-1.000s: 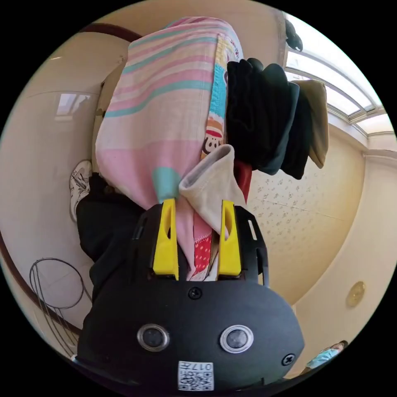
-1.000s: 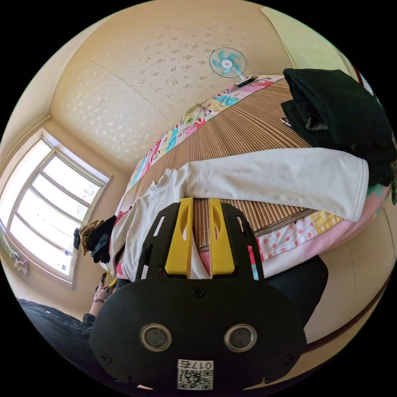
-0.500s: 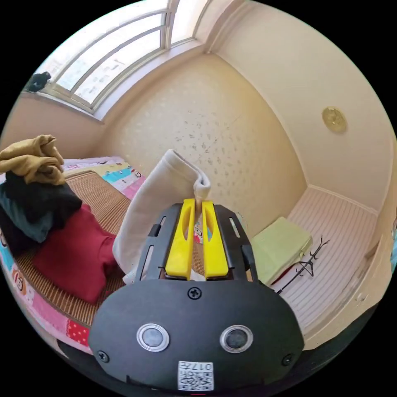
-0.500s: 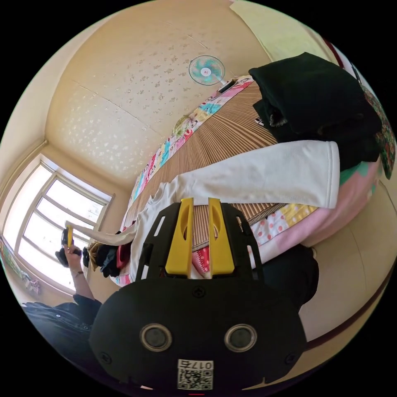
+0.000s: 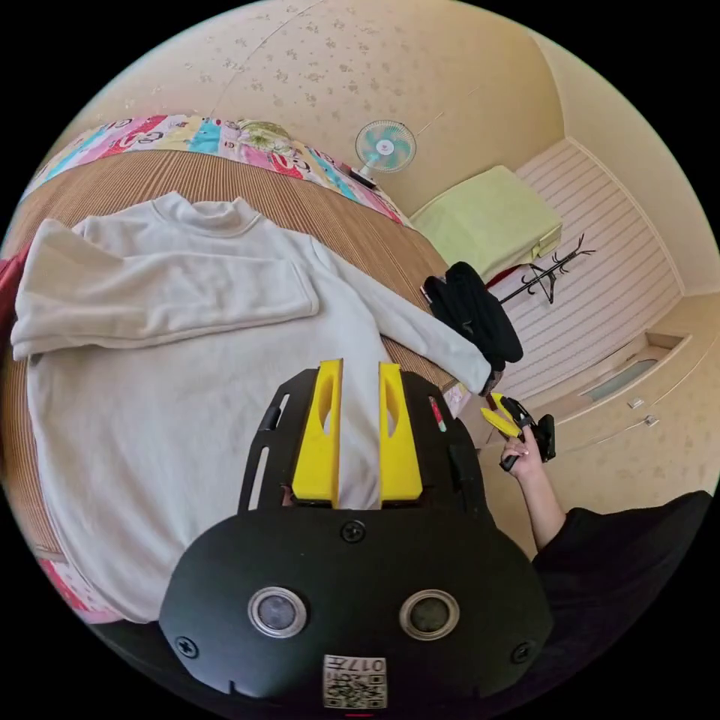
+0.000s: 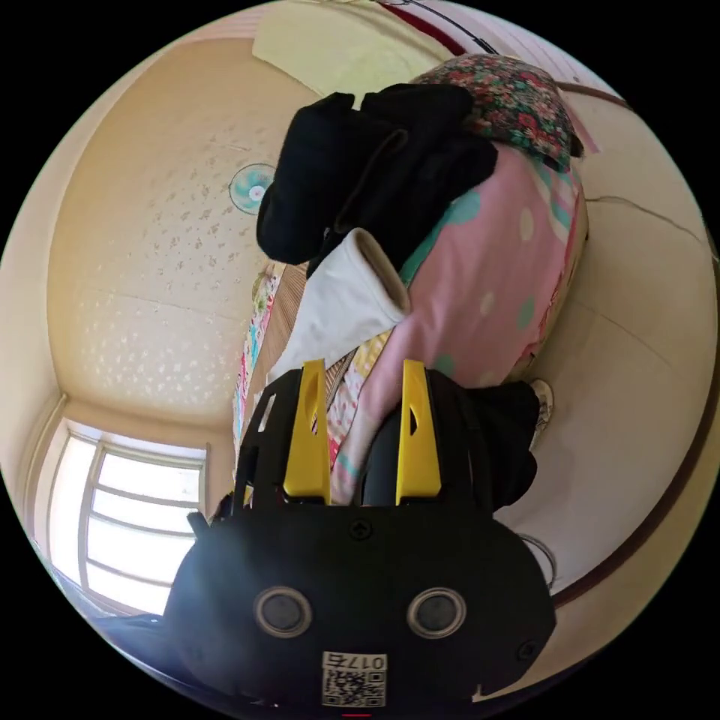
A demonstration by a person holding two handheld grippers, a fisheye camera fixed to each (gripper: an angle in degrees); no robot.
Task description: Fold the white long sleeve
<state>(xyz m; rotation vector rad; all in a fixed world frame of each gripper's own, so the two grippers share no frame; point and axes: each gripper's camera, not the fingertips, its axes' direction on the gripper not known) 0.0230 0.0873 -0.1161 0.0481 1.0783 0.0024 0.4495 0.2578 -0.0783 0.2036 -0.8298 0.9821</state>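
Half a second ago the left gripper (image 5: 357, 367) pinched a sleeve cuff in the air; now that sleeve lies folded across the chest of the white long sleeve (image 5: 187, 352), and the yellow jaws stand spread apart with nothing between them, above the shirt's lower front. The shirt lies flat, front up, on the woven bed mat (image 5: 150, 176), its other sleeve stretched out toward the dark clothes pile (image 5: 476, 315) at the bed's edge. In the left gripper view a hand (image 5: 525, 454) holds the right gripper (image 5: 501, 420) just beyond that cuff. In the right gripper view its jaws (image 6: 360, 375) are spread wide, empty, close under the white cuff (image 6: 341, 300), which hangs over the pink bedcover (image 6: 487, 285) below the dark clothes.
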